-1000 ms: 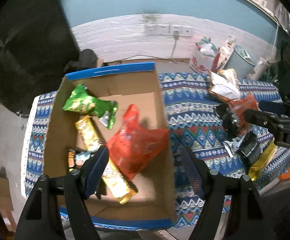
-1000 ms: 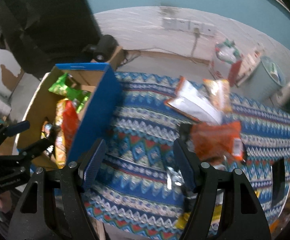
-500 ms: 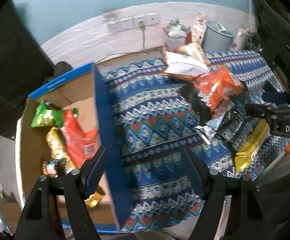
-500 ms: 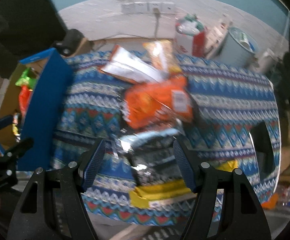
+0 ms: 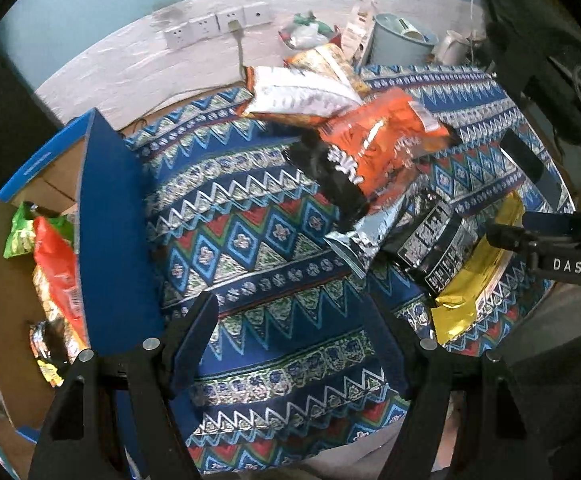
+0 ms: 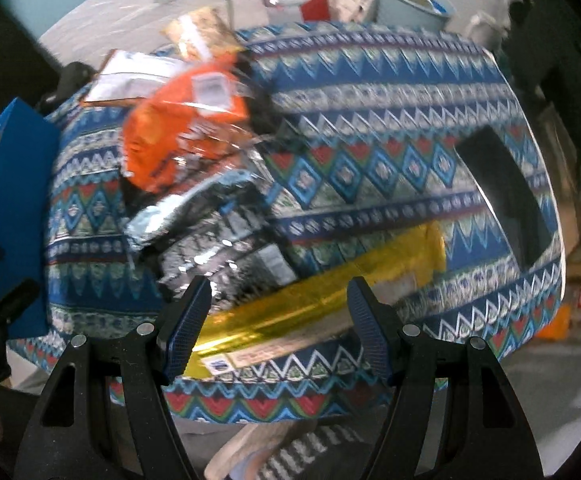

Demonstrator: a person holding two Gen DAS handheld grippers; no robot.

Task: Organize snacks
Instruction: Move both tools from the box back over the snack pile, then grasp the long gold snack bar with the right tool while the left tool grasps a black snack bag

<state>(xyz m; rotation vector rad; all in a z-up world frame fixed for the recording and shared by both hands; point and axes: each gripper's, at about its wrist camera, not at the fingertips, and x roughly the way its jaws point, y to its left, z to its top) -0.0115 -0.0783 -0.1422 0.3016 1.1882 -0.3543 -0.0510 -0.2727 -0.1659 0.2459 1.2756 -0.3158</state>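
Claws (image 5: 290, 344) (image 6: 278, 320) agape over patterned tablecloth (image 5: 258, 240)

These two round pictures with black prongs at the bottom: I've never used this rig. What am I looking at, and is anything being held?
Each picture comes from a fisheye camera on a handheld gripper, looking along its two fingers. The left gripper is open over the patterned tablecloth, holding nothing; the cardboard box beside it already contains snacks. The right gripper is open and empty too, above the yellow packet. On the cloth lie an orange bag, a black packet and a white bag.
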